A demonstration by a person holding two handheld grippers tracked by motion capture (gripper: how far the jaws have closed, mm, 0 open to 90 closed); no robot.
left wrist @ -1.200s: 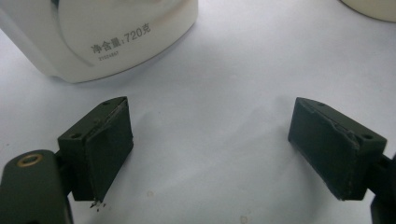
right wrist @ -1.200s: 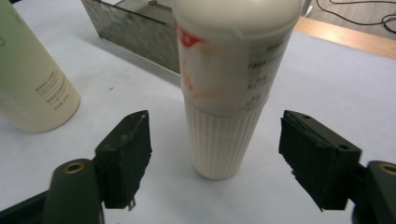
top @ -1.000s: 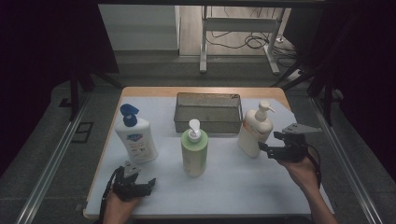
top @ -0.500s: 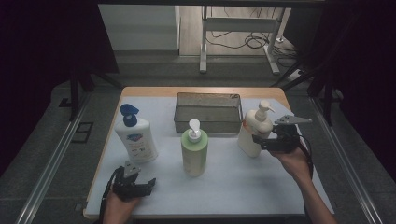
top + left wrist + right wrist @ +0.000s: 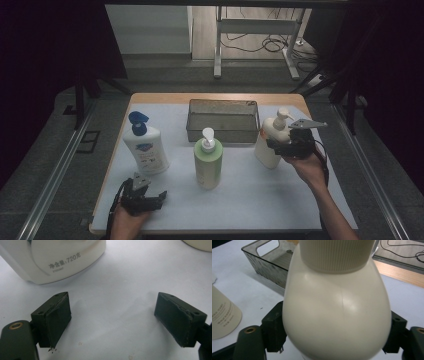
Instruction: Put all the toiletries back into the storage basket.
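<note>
A cream pump bottle (image 5: 266,142) stands upright at the right of the white mat. My right gripper (image 5: 273,146) reaches it from the right, and its jaws have just been closing. In the right gripper view the bottle's body (image 5: 337,315) sits between both pads (image 5: 274,327), which touch its sides, so my right gripper (image 5: 335,338) is shut on it. My left gripper (image 5: 149,190) rests near the front left edge, open. In the left gripper view nothing lies between the jaws of my left gripper (image 5: 120,322), and the white bottle's base (image 5: 57,257) is just beyond them.
A white bottle with a blue cap (image 5: 145,147) stands at the left and a green pump bottle (image 5: 207,160) in the middle. A grey mesh basket (image 5: 222,129) sits at the back centre, also seen behind the cream bottle as a grey basket (image 5: 267,262).
My right gripper has moved left up to the cream bottle and its jaws now straddle the bottle. The left gripper has stayed in place.
</note>
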